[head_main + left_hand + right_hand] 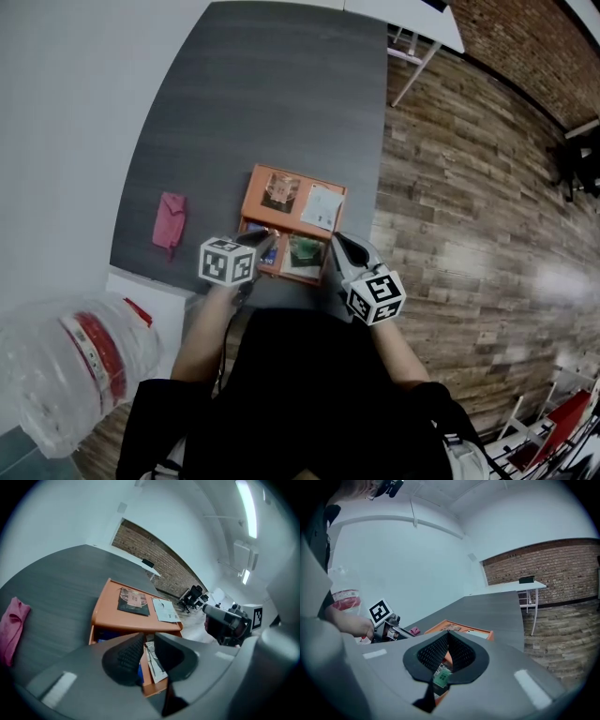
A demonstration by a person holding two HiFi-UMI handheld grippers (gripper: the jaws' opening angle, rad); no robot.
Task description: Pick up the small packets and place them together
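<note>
An orange box (pixel 251 199) stands on the dark grey table, its drawer pulled out toward me. On its top lie a dark packet (pixel 280 190) and a white packet (pixel 322 206). The drawer holds a blue packet (pixel 270 253) and a green packet (pixel 305 250). My left gripper (pixel 256 241) hangs over the drawer's left part; in the left gripper view its jaws (pixel 149 641) keep a narrow gap above a pale packet (pixel 154 665) and grip nothing. My right gripper (pixel 340 247) is at the drawer's right corner; its tips (pixel 447 637) meet, with the green packet (pixel 440 677) below them.
A pink cloth (pixel 170 221) lies on the table left of the box. A clear plastic bag with red print (pixel 70 361) sits on a white surface at lower left. Wooden floor runs along the right; a white table (pixel 412 19) stands at the far end.
</note>
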